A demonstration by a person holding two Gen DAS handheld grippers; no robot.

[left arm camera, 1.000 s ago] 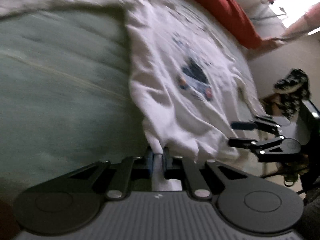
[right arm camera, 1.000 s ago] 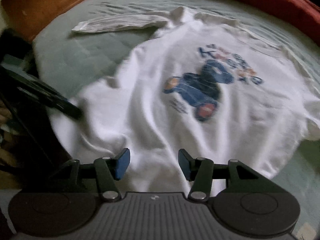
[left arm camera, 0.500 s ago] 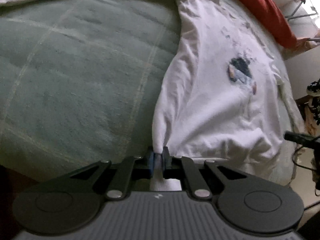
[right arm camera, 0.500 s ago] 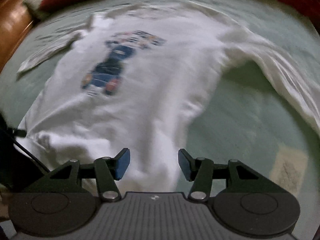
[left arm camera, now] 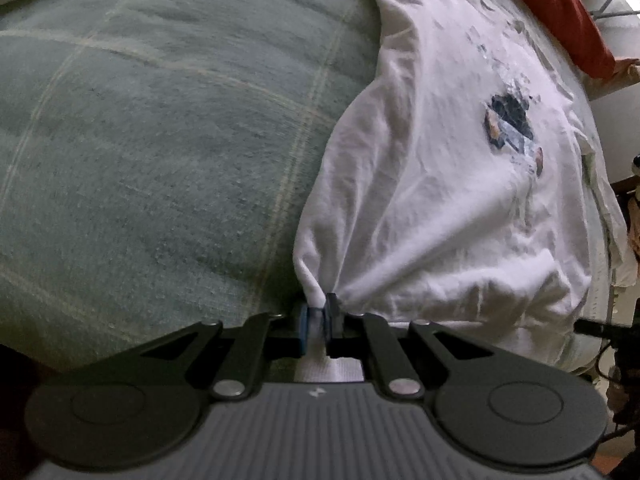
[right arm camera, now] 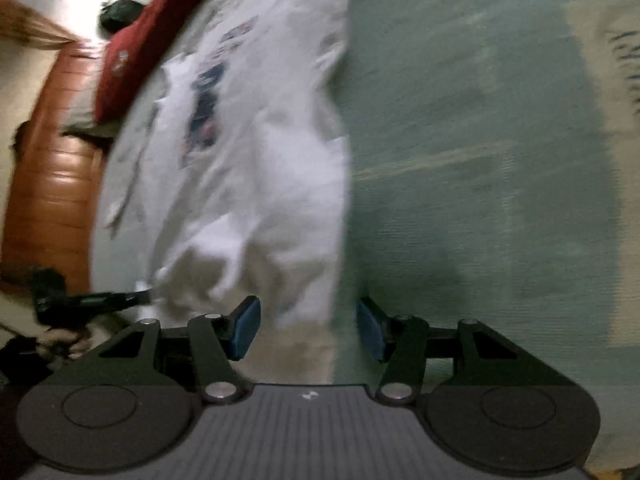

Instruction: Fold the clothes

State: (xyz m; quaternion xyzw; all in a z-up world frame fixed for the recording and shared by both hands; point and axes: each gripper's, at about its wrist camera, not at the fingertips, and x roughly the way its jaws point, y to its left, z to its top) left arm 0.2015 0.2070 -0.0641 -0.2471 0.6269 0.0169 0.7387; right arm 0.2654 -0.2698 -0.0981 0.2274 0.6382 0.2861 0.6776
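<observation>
A white T-shirt with a blue printed picture lies spread on a green bedspread. My left gripper is shut on a bottom corner of the shirt's hem, and the cloth fans out from the pads in taut folds. In the right wrist view the same T-shirt runs up the left half, blurred. My right gripper stands open just above the shirt's other hem corner, its right edge lying between the blue pads. The left gripper shows at the lower left, held by a hand.
A red pillow or blanket lies along the far side of the bed. A brown wooden bed frame borders the bed on the left of the right wrist view. Green bedspread stretches right of the shirt, with a pale patch at its edge.
My right gripper has swung across the shirt and rolled, coming down over the other hem corner. My left gripper has kept its hold and sunk a little, tilting further down.
</observation>
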